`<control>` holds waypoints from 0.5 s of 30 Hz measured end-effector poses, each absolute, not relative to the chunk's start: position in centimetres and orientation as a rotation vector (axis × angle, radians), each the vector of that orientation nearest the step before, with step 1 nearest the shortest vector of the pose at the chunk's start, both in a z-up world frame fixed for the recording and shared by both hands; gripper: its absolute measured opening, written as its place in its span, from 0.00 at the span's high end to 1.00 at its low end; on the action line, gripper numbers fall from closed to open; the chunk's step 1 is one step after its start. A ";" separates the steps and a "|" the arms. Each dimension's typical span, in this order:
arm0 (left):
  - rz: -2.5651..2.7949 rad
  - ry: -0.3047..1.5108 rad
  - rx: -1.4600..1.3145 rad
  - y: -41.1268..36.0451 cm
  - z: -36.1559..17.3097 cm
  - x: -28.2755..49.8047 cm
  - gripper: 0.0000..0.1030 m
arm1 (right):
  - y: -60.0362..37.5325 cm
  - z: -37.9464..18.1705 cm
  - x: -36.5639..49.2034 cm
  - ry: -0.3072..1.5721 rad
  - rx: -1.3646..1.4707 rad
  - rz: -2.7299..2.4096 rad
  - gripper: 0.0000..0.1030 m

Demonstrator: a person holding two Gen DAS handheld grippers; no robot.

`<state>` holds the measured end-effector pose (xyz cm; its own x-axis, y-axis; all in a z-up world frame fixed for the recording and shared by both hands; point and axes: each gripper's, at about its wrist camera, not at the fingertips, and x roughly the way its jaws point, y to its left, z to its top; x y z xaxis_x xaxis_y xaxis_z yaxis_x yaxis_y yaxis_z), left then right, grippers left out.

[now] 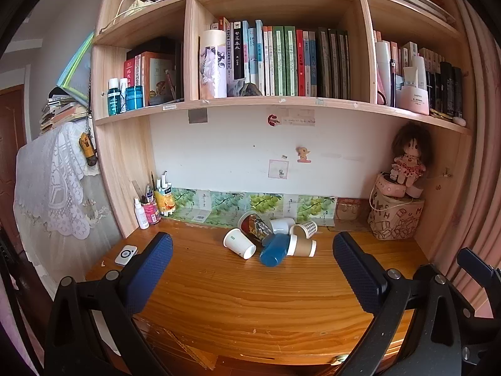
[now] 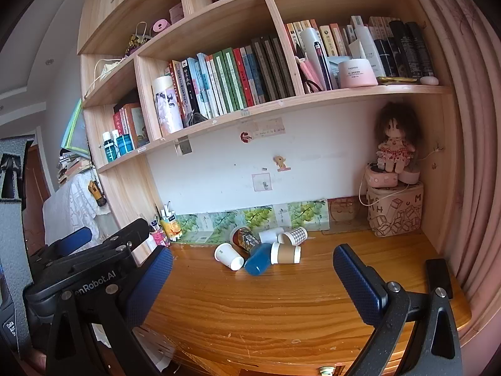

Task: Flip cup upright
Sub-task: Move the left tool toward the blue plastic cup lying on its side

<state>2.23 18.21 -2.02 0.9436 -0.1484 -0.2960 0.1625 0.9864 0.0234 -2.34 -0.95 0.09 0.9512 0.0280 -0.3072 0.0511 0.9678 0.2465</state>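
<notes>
Several paper cups lie on their sides in a pile at the back middle of the wooden desk (image 1: 250,297). In the left wrist view they are a white cup (image 1: 239,243), a blue cup (image 1: 274,250), a brown-sleeved cup (image 1: 303,245), a picture-printed cup (image 1: 254,224), a small white cup (image 1: 282,225) and a checked cup (image 1: 304,228). The pile also shows in the right wrist view, with the white cup (image 2: 228,256) and the blue cup (image 2: 258,259) nearest. My left gripper (image 1: 252,252) is open and empty, well short of the pile. My right gripper (image 2: 253,264) is open and empty too.
A pen holder and small bottles (image 1: 153,203) stand at the back left. A white device (image 1: 126,254) lies at the left edge. A printed box with a doll (image 1: 396,219) fills the back right corner. A black object (image 2: 439,277) lies at the desk's right. Bookshelves hang above.
</notes>
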 end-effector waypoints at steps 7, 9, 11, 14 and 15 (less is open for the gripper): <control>-0.145 0.314 0.052 18.2 -2.2 2.4 0.01 | -0.8 -0.1 -2.2 0.314 0.259 -0.004 0.00; -0.138 0.322 0.051 18.3 -2.3 2.6 0.01 | -0.7 -0.2 -2.1 0.318 0.260 0.002 0.00; -0.132 0.334 0.049 18.3 -2.4 3.0 0.01 | -0.7 -0.4 -1.9 0.325 0.257 0.006 0.00; -0.133 0.353 0.039 18.3 -2.6 3.6 0.01 | -0.7 -0.3 -1.2 0.333 0.247 0.007 0.00; -0.134 0.359 0.037 18.3 -2.7 3.7 0.01 | -0.7 -0.3 -1.0 0.334 0.244 0.006 0.00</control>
